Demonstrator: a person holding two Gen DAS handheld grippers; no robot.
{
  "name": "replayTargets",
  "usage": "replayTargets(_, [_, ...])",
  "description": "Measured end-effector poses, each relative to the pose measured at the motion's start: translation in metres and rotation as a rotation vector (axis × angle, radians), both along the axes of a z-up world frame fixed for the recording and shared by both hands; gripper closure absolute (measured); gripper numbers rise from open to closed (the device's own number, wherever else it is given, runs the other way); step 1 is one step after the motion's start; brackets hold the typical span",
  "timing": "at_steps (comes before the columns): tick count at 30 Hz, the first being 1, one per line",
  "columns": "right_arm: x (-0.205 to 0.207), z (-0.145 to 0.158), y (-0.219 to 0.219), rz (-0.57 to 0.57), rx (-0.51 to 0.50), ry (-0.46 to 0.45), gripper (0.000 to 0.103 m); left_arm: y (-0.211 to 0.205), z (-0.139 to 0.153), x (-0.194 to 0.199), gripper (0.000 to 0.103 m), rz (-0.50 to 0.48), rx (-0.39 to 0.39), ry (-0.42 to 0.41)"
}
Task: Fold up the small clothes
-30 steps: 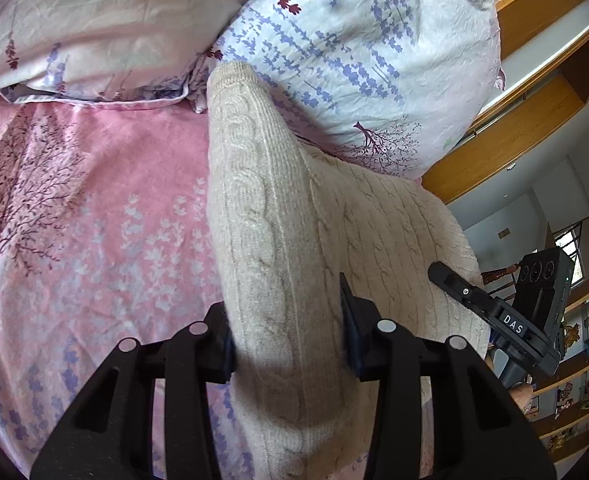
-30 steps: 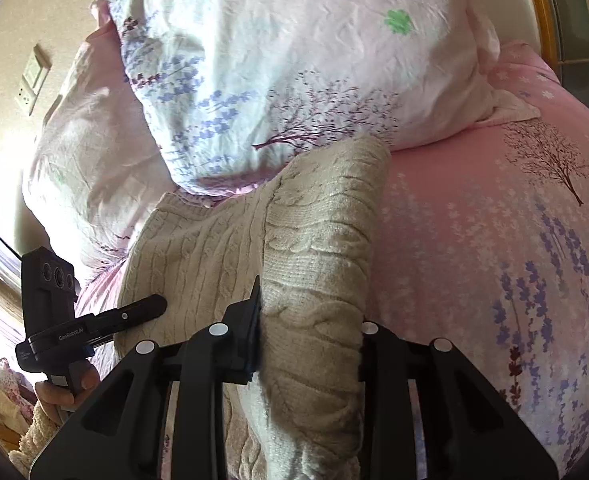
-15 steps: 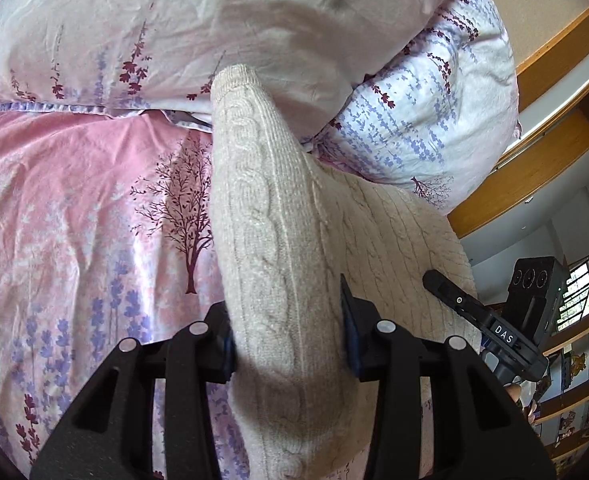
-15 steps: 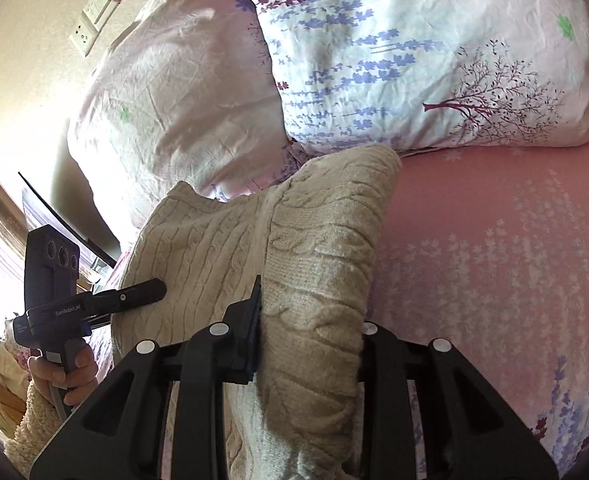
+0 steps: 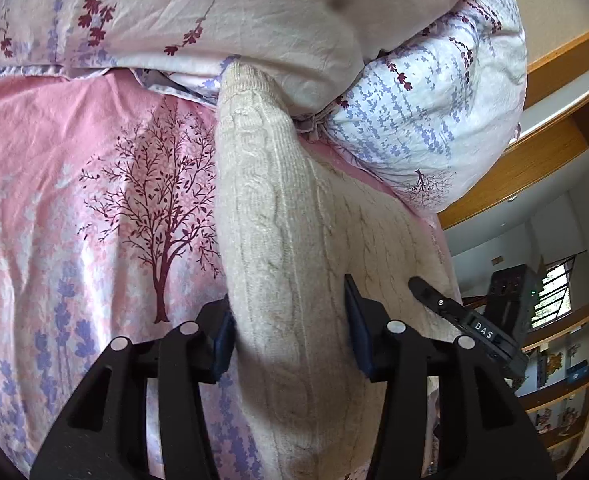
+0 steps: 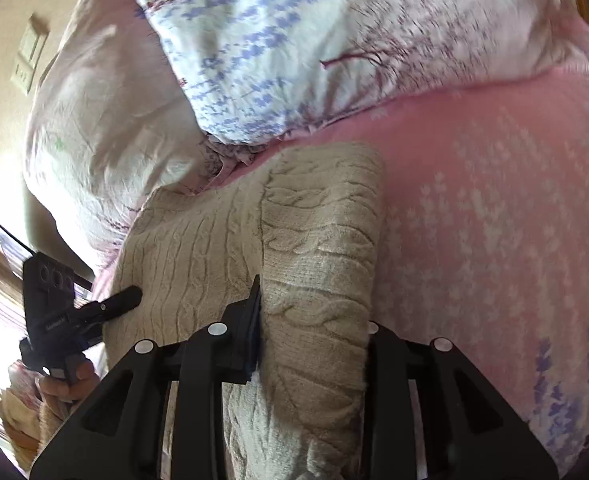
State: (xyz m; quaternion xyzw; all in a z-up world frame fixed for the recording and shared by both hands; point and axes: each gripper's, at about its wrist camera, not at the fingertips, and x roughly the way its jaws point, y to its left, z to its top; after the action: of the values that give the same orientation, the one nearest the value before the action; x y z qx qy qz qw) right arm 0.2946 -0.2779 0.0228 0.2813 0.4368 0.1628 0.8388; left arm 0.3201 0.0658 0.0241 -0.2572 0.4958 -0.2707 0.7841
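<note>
A cream cable-knit sweater (image 5: 286,216) lies stretched over the pink floral bedsheet (image 5: 94,184), its far end touching the pillows. My left gripper (image 5: 288,328) is shut on a thick folded edge of the sweater. In the right wrist view the same sweater (image 6: 322,240) fills the centre, and my right gripper (image 6: 314,320) is shut on its other folded edge. Each gripper shows in the other's view: the right one (image 5: 470,320) at the sweater's right side, the left one (image 6: 74,312) at its left side.
Two floral pillows (image 5: 434,92) lie against the sweater's far end, also in the right wrist view (image 6: 294,60). A wooden frame (image 5: 534,152) and shelves (image 5: 562,380) are to the right. A wall switch plate (image 6: 28,60) is at the left.
Both grippers have carried the sweater toward the pillows; its far end now touches them. Both views have swung, and the right wrist view is motion-blurred. The grips are unchanged.
</note>
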Motion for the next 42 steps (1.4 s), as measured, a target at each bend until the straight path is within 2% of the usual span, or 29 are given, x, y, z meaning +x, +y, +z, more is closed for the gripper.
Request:
replayTargets(2, [0.006, -0.009, -0.010, -0.001, 0.089, 0.047, 0.071, -0.001, -0.002, 0.002, 0.045, 0.009, 0.014, -0.001])
replayTargets(4, [0.009, -0.012, -0.015, 0.008, 0.123, 0.077, 0.065, -0.002, 0.000, 0.001, 0.044, 0.018, 0.025, -0.009])
replayTargets(6, [0.005, -0.009, -0.023, 0.003, 0.135, 0.078, 0.059, 0.001, 0.011, -0.007, 0.044, 0.043, 0.062, -0.055])
replayTargets(10, [-0.003, 0.009, -0.050, -0.061, 0.191, 0.012, 0.055, 0.005, 0.058, -0.037, 0.041, 0.119, 0.211, -0.305])
replayTargets(13, [0.003, 0.008, -0.056, -0.070, 0.210, 0.025, 0.056, -0.019, 0.083, -0.054, 0.036, 0.063, 0.266, -0.449])
replayTargets(15, [0.008, 0.003, -0.047, -0.052, 0.174, 0.039, 0.085, -0.041, 0.085, -0.057, 0.035, -0.008, 0.311, -0.482])
replayTargets(17, [0.006, 0.003, -0.044, -0.064, 0.128, 0.015, 0.093, -0.061, 0.079, -0.052, 0.035, -0.052, 0.348, -0.474])
replayTargets(20, [0.004, 0.006, -0.049, -0.104, 0.088, -0.009, 0.094, -0.071, 0.060, -0.038, 0.036, -0.076, 0.369, -0.400])
replayTargets(24, [0.012, -0.002, -0.045, -0.120, 0.016, 0.030, 0.094, -0.072, 0.047, -0.030, 0.044, -0.077, 0.404, -0.359])
replayTargets(29, [0.018, -0.010, -0.041, -0.132, -0.015, 0.046, 0.094, -0.100, 0.040, -0.028, 0.044, -0.076, 0.574, -0.397])
replayTargets(31, [0.016, -0.007, -0.040, -0.120, -0.038, 0.040, 0.092, -0.106, 0.039, -0.028, 0.043, -0.058, 0.594, -0.406])
replayTargets(33, [0.009, -0.001, -0.040, -0.114, -0.061, 0.022, 0.085, -0.105, 0.040, -0.029, 0.043, -0.042, 0.592, -0.407])
replayTargets(38, [-0.015, 0.015, -0.043, -0.082, -0.021, -0.018, 0.063, -0.100, 0.049, -0.051, 0.037, -0.027, 0.617, -0.435])
replayTargets(42, [-0.037, 0.022, -0.042, -0.045, -0.009, -0.038, 0.060, -0.099, 0.052, -0.065, 0.037, -0.027, 0.628, -0.455])
